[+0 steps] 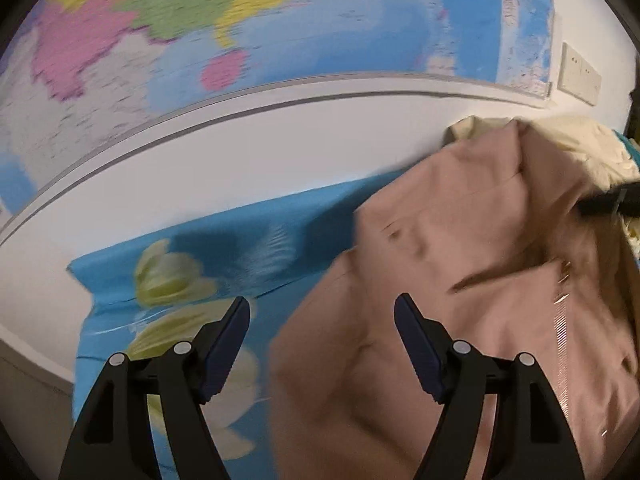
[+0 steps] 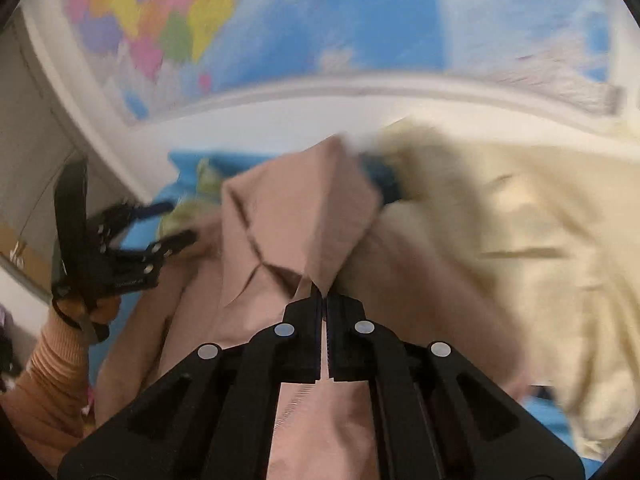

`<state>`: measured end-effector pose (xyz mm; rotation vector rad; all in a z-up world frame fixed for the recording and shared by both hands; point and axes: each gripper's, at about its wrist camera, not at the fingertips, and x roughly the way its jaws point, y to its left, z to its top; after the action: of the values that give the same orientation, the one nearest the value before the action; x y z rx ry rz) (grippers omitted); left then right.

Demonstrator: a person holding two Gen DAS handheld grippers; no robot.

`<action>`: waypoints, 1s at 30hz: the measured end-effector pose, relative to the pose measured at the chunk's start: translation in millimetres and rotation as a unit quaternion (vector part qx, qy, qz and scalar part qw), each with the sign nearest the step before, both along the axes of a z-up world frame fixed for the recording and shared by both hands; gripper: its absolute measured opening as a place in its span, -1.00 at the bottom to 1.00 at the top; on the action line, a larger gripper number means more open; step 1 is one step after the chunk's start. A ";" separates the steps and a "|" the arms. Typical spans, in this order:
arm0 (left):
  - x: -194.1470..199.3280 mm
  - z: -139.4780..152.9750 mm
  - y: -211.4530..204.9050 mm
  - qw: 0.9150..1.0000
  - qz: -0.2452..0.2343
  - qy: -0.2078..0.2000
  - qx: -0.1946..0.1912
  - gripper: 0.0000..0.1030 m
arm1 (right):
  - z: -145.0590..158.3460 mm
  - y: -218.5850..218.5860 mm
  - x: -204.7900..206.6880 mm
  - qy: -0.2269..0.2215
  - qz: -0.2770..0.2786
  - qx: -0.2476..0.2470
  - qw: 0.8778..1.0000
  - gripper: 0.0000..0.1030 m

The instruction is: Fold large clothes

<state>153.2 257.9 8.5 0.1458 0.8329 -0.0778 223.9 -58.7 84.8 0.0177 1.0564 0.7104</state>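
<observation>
— What's nearest in the left wrist view?

— The left hand-held gripper (image 1: 322, 346), its jaws standing wide apart with nothing between them. Below the gap lies the edge of the pink garment (image 1: 460, 280), but the pads don't touch it.

— And the right one?

— The right hand-held gripper (image 2: 324, 300) is closed tight — a fold of the pink garment (image 2: 280, 232) is pinched between its pads and rises in a peak just beyond the tips. A zip line runs down the cloth under the gripper body.

— Where does the garment lie?

— Crumpled on a blue sheet (image 1: 224, 240) printed with pale flowers. To its right, partly under it, sits a cream garment (image 2: 520, 240), also bunched up.

— Anything of the person?

— In the right wrist view, at the left, a ribbed orange sleeve (image 2: 52, 368) leads up to the other gripper.

— And farther back?

— A white wall (image 1: 260, 144) behind the sheet, a colourful map (image 1: 280, 32) hanging on it, and a wall switch (image 1: 579, 74) to the right of the map. Both views are blurred.
</observation>
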 end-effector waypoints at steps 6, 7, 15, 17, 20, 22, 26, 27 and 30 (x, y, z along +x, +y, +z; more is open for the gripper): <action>-13.0 -14.3 29.0 0.999 0.025 0.022 0.001 0.57 | 4.1 -36.3 -6.8 0.012 -0.050 0.018 0.999 -0.11; -17.6 -14.6 32.6 0.999 0.021 0.023 -0.005 0.59 | 12.8 -46.5 -16.2 -0.004 -0.056 0.032 0.998 0.03; -59.5 -28.7 31.2 0.995 -0.044 0.059 -0.063 0.71 | -2.3 -127.6 -117.6 -0.016 -0.065 -0.029 0.997 0.71; -68.1 -36.4 24.2 0.995 -0.053 0.063 -0.058 0.71 | -29.3 -135.5 -147.9 0.012 -0.060 -0.061 0.996 0.71; -73.8 -53.0 11.4 0.993 -0.071 0.084 -0.052 0.52 | -54.9 -140.7 -169.4 0.043 -0.057 -0.077 0.994 -0.19; -72.1 -60.8 4.0 0.991 -0.072 0.099 -0.048 -0.12 | -58.8 -149.0 -168.9 0.060 -0.068 -0.068 0.994 -0.94; -63.0 -51.7 4.6 0.994 -0.040 0.088 -0.054 -0.80 | -8.0 -171.7 -154.4 -0.022 -0.131 -0.086 0.987 -0.96; -62.3 -46.9 7.5 0.994 -0.033 0.082 -0.059 -0.82 | 12.2 -181.0 -148.6 -0.049 -0.152 -0.087 0.983 -0.96; -57.5 -34.3 16.6 0.995 -0.007 0.064 -0.080 -0.83 | 45.1 -200.6 -130.3 -0.086 -0.182 -0.072 0.977 -0.96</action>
<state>95.7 274.5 -25.8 -0.0047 0.9493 -0.1676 93.5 -259.3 129.9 0.0238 0.9039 0.2981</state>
